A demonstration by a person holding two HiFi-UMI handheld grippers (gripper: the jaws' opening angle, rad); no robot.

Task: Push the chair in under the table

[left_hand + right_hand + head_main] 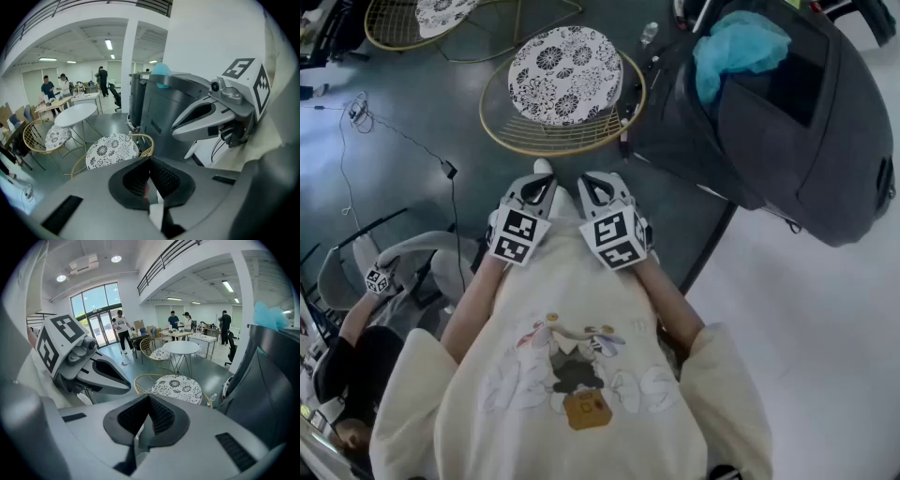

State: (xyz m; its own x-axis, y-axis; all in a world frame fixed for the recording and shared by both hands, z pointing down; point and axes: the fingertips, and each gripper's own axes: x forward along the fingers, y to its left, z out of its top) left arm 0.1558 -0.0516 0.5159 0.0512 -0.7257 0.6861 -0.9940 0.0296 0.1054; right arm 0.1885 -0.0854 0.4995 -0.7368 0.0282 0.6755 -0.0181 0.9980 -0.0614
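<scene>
Jaws: left gripper and right gripper closed, empty | wire chair just ahead, seemingly untouched | round table beyond.

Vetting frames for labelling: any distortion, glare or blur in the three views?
Head view: even light, chair sharp, mild bending at edges. Left gripper view: strong fisheye, dark corners. Right gripper view: same fisheye, windows bright.

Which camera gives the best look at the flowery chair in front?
The head view: the chair's whole round seat and gold wire rim show from above. The left and right gripper views see it side-on, with its near edge hidden.
</scene>
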